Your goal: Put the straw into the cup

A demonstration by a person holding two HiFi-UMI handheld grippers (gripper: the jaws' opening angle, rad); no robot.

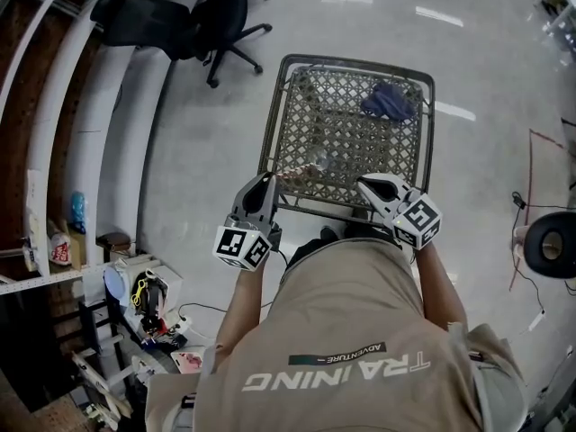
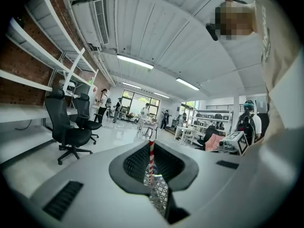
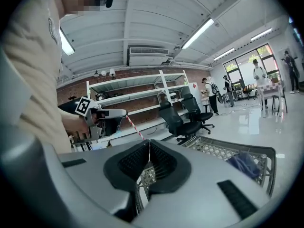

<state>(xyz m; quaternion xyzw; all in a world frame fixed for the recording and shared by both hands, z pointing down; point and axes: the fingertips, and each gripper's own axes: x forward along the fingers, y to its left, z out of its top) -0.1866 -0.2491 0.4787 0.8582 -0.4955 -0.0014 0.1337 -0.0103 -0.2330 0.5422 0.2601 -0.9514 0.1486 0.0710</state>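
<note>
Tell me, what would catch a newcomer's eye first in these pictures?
A metal shopping cart fills the middle of the head view, on a shiny floor, with a blue cloth in its far right corner. The person behind it holds a gripper in each hand. The left gripper is shut on a red-and-white straw, and the right gripper is shut on nothing.

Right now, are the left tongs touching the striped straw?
Touching. The left gripper view shows the straw clamped between the left tongs, with no gap on either side.
</note>
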